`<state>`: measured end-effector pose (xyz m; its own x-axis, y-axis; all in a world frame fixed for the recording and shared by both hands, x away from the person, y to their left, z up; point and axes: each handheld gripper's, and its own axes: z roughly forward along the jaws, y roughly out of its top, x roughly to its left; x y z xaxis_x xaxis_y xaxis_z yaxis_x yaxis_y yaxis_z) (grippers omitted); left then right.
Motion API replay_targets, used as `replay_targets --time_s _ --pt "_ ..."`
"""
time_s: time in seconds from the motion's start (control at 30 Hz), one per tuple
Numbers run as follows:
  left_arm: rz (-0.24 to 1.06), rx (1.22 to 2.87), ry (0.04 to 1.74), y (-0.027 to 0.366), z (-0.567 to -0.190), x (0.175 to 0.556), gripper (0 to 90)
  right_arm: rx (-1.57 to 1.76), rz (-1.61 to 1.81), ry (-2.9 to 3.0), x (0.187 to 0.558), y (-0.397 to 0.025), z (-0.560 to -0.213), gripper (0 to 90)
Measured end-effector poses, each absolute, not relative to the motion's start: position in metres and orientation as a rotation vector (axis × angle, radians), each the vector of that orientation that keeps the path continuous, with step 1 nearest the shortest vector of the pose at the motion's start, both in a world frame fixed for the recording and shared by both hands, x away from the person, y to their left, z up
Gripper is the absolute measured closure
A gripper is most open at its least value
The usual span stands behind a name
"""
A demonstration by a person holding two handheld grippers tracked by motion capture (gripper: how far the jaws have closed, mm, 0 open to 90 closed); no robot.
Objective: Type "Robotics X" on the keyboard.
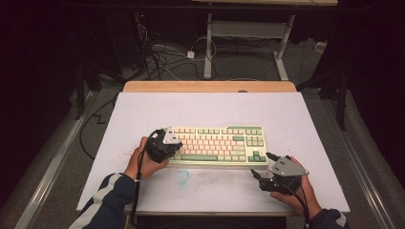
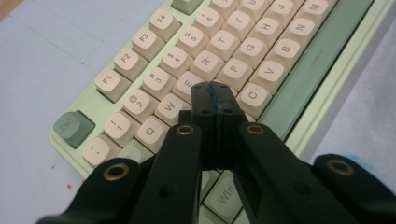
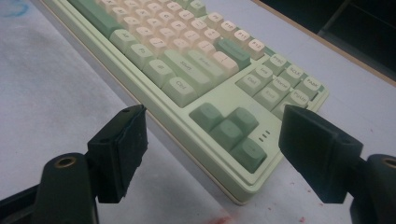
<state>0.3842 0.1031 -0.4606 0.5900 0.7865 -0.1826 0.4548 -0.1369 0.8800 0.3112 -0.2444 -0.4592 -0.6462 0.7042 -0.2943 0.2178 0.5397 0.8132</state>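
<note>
On the white table (image 1: 143, 109) lies one keyboard (image 1: 217, 143); the left gripper (image 1: 168, 143) rests over its left end, the right gripper (image 1: 260, 167) near its right corner. Left gripper view: jaws pressed together above the D key. Right gripper view: jaws wide apart, holding nothing, before four green arrow keys (image 3: 231, 129).

The table (image 1: 210, 107) is lit bright from above, but the room around it is very dark. Up close, the keyboard (image 3: 196, 60) looks soft and blurry far away. No glare.
</note>
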Motion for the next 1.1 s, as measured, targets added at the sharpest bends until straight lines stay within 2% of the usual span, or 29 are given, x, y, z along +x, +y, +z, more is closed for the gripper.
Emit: replay_targets --time_s 1.1 --pt "0.420 1.791 1.064 0.0978 -0.4678 0.3934 87.1 0.685 1.003 2.221 0.3098 -0.2389 -0.4628 25.7"
